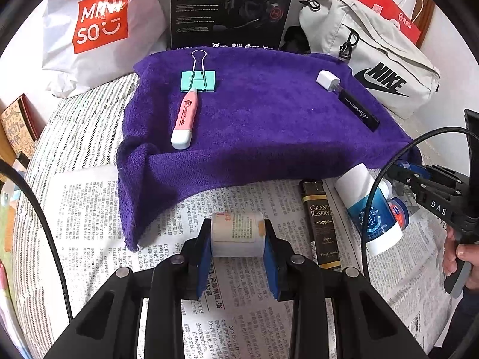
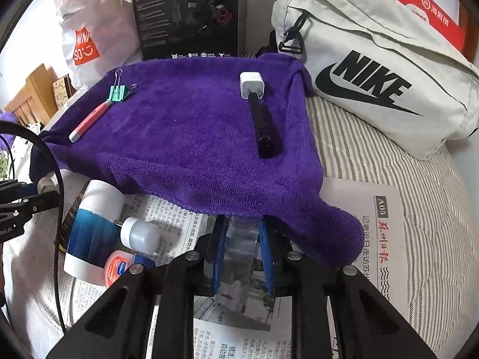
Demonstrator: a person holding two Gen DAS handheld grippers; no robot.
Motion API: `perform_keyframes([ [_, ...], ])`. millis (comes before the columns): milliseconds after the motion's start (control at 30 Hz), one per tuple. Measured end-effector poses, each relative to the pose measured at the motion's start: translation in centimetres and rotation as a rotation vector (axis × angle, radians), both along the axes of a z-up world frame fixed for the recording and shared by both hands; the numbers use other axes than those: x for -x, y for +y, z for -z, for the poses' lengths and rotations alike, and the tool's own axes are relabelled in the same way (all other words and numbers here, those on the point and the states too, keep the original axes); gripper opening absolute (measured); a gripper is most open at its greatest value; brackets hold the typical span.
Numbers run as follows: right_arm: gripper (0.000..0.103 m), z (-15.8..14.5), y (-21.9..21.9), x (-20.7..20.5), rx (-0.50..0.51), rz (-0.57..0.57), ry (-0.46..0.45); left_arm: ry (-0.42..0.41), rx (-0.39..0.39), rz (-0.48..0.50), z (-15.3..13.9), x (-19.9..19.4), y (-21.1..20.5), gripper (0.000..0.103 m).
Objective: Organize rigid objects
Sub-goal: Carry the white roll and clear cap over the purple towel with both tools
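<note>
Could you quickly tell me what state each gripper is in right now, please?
Left gripper: closed on a small white cylindrical bottle with a printed label.
Right gripper: closed on a clear transparent plastic item.

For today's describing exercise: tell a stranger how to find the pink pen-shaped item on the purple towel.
Start at the purple towel spread in front of the black headset box. On its left side lies a mint green binder clip; the pink pen-shaped item touches it with its tip. It is the only pink thing on the towel, with a white cap.
</note>
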State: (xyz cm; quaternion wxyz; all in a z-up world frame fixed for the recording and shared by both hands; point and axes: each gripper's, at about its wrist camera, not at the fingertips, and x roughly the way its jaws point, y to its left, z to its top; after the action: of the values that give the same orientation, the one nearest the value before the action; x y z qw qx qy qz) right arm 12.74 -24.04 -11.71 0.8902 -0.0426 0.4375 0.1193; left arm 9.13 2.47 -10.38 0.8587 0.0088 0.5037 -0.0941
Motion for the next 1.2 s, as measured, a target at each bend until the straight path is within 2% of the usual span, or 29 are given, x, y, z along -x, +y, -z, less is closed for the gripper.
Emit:
perform_keyframes([
  [233, 0.022, -0.5, -1.1, 0.8, 0.010, 0.004, 0.020, -0.021, 0.000, 0.017, -0.1, 0.4, 0.1, 0.029],
  [433, 0.022, -0.4, -1.4, 1.3, 0.004, 0.006, 0.035, -0.020, 0.035, 0.012, -0.6, 0.8, 0.7, 0.029],
  [1200, 0.022, -3.9, -2.4, 1.3, -0.061, -0.031, -0.005, -0.075, 0.065, 0.004, -4.5, 0.1, 1.9, 0.029],
])
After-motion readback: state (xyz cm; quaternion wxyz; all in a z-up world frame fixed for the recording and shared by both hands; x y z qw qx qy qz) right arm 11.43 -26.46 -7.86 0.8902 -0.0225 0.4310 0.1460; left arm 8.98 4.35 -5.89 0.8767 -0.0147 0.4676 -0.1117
